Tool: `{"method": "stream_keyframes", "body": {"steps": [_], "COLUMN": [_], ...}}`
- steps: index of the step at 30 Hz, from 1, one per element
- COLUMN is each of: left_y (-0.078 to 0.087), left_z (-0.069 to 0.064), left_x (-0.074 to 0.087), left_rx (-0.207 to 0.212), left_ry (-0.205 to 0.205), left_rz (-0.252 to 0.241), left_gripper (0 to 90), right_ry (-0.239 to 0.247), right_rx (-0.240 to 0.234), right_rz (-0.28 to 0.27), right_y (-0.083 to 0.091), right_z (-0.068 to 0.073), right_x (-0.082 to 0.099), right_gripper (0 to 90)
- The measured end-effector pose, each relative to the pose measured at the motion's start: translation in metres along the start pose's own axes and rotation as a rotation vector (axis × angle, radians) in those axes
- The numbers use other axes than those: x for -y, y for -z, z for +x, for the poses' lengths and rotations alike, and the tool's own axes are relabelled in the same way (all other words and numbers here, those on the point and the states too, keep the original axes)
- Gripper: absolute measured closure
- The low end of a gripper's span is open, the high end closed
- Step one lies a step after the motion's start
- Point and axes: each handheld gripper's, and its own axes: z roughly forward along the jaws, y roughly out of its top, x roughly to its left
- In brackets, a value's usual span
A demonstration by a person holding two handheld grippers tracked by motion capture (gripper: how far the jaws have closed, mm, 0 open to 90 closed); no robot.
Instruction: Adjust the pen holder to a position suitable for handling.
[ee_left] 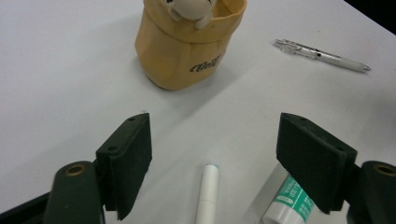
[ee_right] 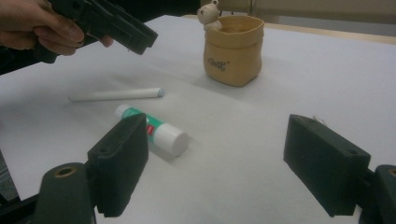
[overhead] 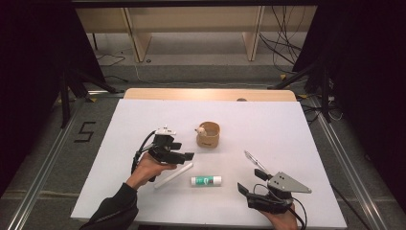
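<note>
A tan pouch-shaped holder (overhead: 208, 135) (ee_left: 187, 51) (ee_right: 233, 51) with a small bear figure on its rim stands mid-table. Lying flat in front of it are a white capped pen (overhead: 173, 175) (ee_left: 208, 196) (ee_right: 116, 94) and a white-and-green glue stick (overhead: 207, 180) (ee_left: 289, 205) (ee_right: 154, 130). A clear ballpoint (overhead: 255, 161) (ee_left: 322, 55) lies to the right. My left gripper (overhead: 184, 156) (ee_left: 215, 140) (ee_right: 135, 37) hovers open just above the white pen, nothing between its jaws. My right gripper (overhead: 251, 181) (ee_right: 219, 154) rests open near the front right, pointing toward the glue stick, holding nothing.
A white sheet (overhead: 143, 120) covers the table, with a wooden strip (overhead: 210, 94) along the far edge. Black stands and cables sit on the floor to both sides, and wooden shelving stands behind the table.
</note>
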Motion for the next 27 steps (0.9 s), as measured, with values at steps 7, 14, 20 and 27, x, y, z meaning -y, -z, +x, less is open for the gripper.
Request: {"method": "stream_keyframes", "body": {"steps": [7, 14, 20, 27], "left_y": [-0.002, 0.000, 0.005, 0.002], "left_z": [-0.007, -0.017, -0.027, -0.036], "left_x": [0.002, 0.002, 0.004, 0.006], "left_rx": [0.026, 0.043, 0.059, 0.065], "left_ry": [-0.033, -0.081, -0.109, -0.162], "left_rz": [0.028, 0.054, 0.063, 0.097], "left_gripper": [21.6, 18.3, 17.5, 17.5], "right_ry": [-0.004, -0.011, -0.028, -0.028], "right_rx": [0.000, -0.005, -0.006, -0.003], "right_rz": [-0.004, -0.004, -0.002, -0.004], "right_y": [0.000, 0.000, -0.002, -0.001], "right_z": [-0.001, -0.002, -0.005, -0.006], "right_x": [0.000, 0.001, 0.003, 0.003], "right_gripper": [22.9, 22.9, 22.9, 22.9]}}
